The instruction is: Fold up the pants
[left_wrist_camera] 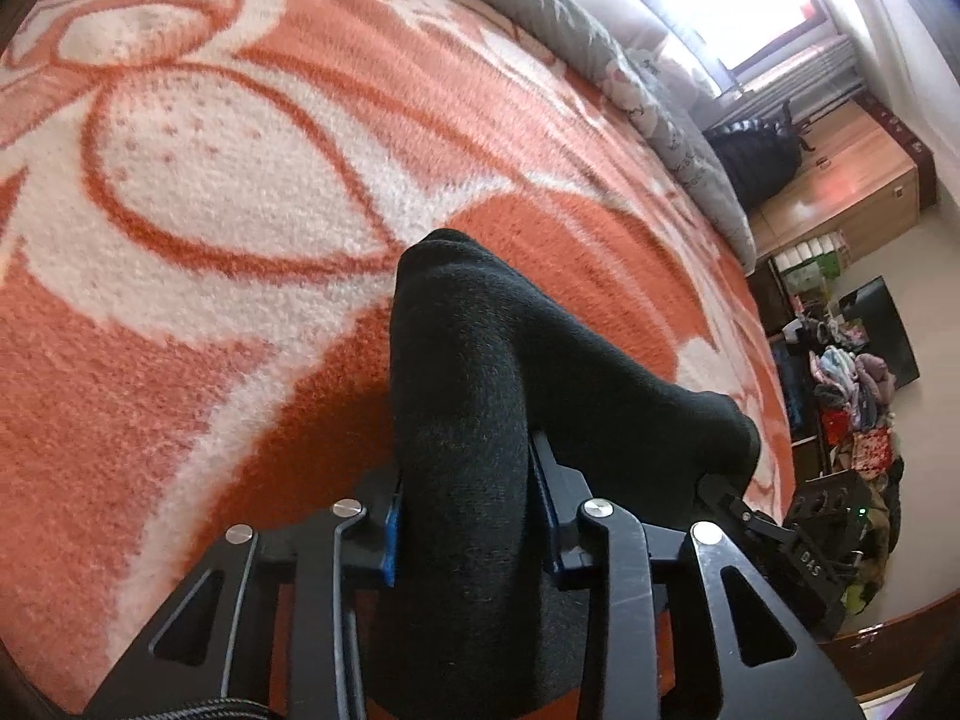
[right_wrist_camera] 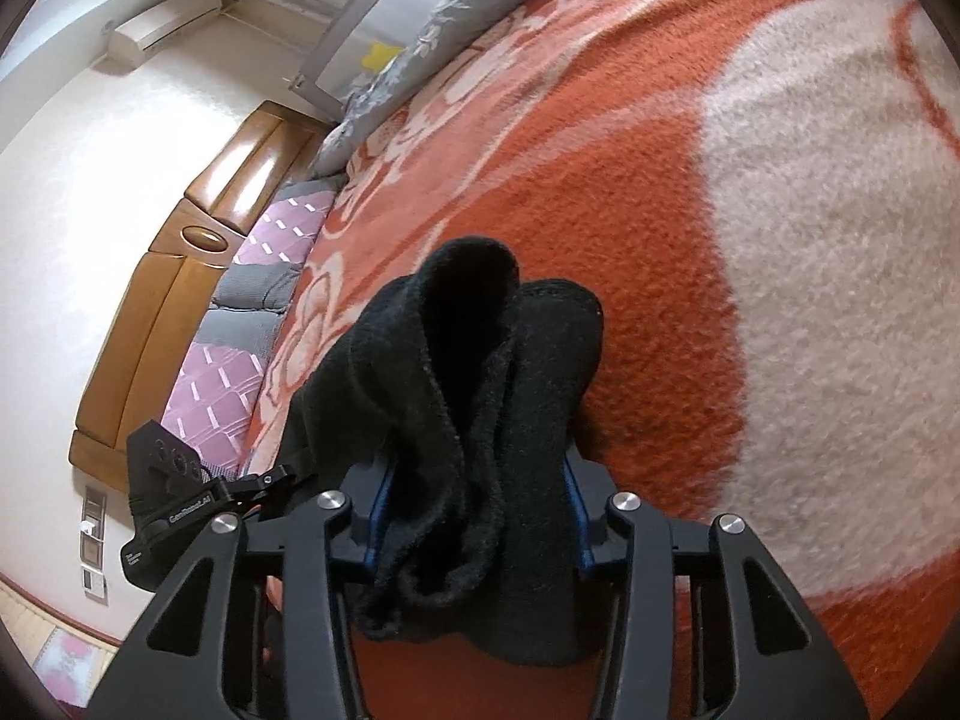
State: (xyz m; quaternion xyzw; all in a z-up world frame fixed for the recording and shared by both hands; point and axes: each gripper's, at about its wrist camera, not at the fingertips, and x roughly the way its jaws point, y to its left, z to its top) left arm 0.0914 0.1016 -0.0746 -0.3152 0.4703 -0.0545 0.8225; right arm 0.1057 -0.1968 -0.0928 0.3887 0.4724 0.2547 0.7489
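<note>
Two grippers bunch black pants (left_wrist_camera: 468, 360).

Under me spreads an orange-and-white floral blanket (left_wrist_camera: 240, 180), with a grey quilt (left_wrist_camera: 600, 54) bunched along its edge at one o'clock. Toward two o'clock a bright window (left_wrist_camera: 750, 0) glares above wooden cabinets (left_wrist_camera: 840, 180). In my right view, a wooden headboard (right_wrist_camera: 180, 276) meets the cream wall (right_wrist_camera: 72, 180) at nine o'clock, an air conditioner (right_wrist_camera: 162, 27) mounted at eleven.

Black pants (left_wrist_camera: 468, 396), orange-and-white floral blanket (left_wrist_camera: 240, 180)
</note>
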